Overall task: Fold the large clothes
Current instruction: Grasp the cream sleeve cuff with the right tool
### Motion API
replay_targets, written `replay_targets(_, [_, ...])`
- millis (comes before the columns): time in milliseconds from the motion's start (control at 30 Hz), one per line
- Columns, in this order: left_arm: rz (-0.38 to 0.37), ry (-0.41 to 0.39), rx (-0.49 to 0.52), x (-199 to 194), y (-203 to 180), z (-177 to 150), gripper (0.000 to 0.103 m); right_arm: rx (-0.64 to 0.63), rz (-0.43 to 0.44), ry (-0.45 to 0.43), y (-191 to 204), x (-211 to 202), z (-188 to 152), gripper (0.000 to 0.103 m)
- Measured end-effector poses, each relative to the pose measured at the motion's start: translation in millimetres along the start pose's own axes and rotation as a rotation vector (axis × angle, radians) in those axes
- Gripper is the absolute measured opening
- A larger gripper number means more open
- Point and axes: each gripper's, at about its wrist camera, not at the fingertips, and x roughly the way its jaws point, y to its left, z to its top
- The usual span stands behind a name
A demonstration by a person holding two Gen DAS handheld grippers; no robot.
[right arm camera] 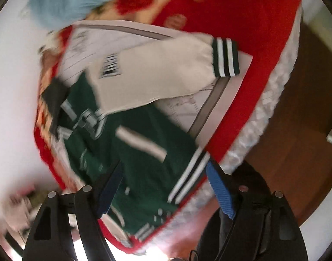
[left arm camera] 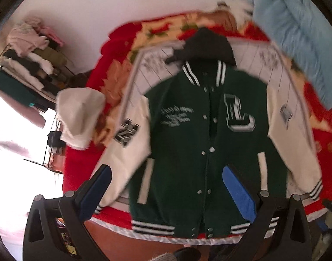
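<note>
You see a red floral blanket [left arm camera: 324, 117] covering the bed, a light-blue quilt [left arm camera: 296, 32] at its far right, a cream cushion [left arm camera: 79, 115] left, and piled clothes [left arm camera: 29, 50] on a rack.

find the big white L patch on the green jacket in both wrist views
Left wrist: the L patch sits right of centre, upright on the green jacket, beside the snap line.
Right wrist: the patch is left of centre, blurred and turned sideways, below the cream sleeve.
Shared landmark: the red blanket under the jacket.
</note>
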Motion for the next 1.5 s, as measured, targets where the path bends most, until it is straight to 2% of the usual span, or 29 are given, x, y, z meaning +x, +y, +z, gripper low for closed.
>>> replay_targets(167, [0.041,0.114,0.019,79,-49,7,0.103,0.186,0.099,0.009,-36,97,74,0.08])
replay_targets(267, [0.046,0.17,-0.009,118,-74,12,0.103,0.297,0.097,-0.003,-58,138,113,0.078])
replay_targets(333, [0.05,0.195,-0.01,135,-91,15,0.103,0.377,0.118,-0.004,-72,159,132,0.058])
replay_targets(400, [0.045,0.219,-0.001,150,-110,20,0.103,0.417,0.092,-0.056,-75,159,143,0.016])
replay_targets(467, [0.031,0.233,0.022,160,-133,28,0.103,0.335,0.035,-0.135,-61,145,153,0.008])
replay_targets(567, [-0.02,0.218,0.06,165,-169,42,0.103,0.213,-0.052,-0.309,-36,107,175,0.006])
replay_targets(633, [-0.036,0.201,0.09,165,-194,51,0.103,0.132,-0.164,-0.474,-18,80,199,0.006])
replay_targets(667, [-0.05,0.189,0.103,166,-209,56,0.103,0.119,-0.196,-0.512,-11,74,210,0.009])
replay_targets(700, [-0.062,0.182,0.113,166,-221,59,0.103,0.1,-0.231,-0.527,-8,75,223,0.014])
replay_targets(733, [-0.069,0.175,0.126,169,-234,63,0.103,0.074,-0.254,-0.475,-6,85,243,0.016])
replay_targets(767, [-0.071,0.175,0.14,171,-244,65,0.103,0.081,-0.25,-0.422,-12,91,255,0.023])
replay_targets(800, [-0.077,0.175,0.155,174,-255,69,0.103,0.117,-0.226,-0.358,-19,97,264,0.032])
replay_targets(900, [-0.095,0.188,0.196,190,-286,76,0.103,0.244,-0.02,-0.248,-50,117,266,0.048])
replay_targets(1000, [-0.086,0.193,0.239,210,-314,78,0.103,0.28,0.036,-0.204,-67,144,264,0.049])
replay_targets(1067, [-0.073,0.209,0.259,225,-328,76,0.103,0.314,0.097,-0.236,-74,155,263,0.051])
replay_targets(1133, [-0.07,0.232,0.263,239,-335,76,0.103,0.33,0.15,-0.285,-77,154,265,0.059])
replay_targets(1233, [-0.09,0.253,0.226,249,-335,80,0.103,0.316,0.215,-0.373,-71,152,275,0.059])
replay_targets(1333, [-0.103,0.254,0.214,253,-335,86,0.103,0.32,0.265,-0.422,-71,160,289,0.055])
replay_targets(1433, [-0.112,0.257,0.199,256,-336,90,0.103,0.288,0.231,-0.452,-63,164,297,0.04])
replay_targets(1467, [-0.113,0.257,0.195,257,-337,91,0.103,0.269,0.219,-0.453,-60,162,298,0.025])
replay_targets(1500, [-0.114,0.257,0.192,257,-338,92,0.103,0.258,0.245,-0.454,-59,159,297,0.007])
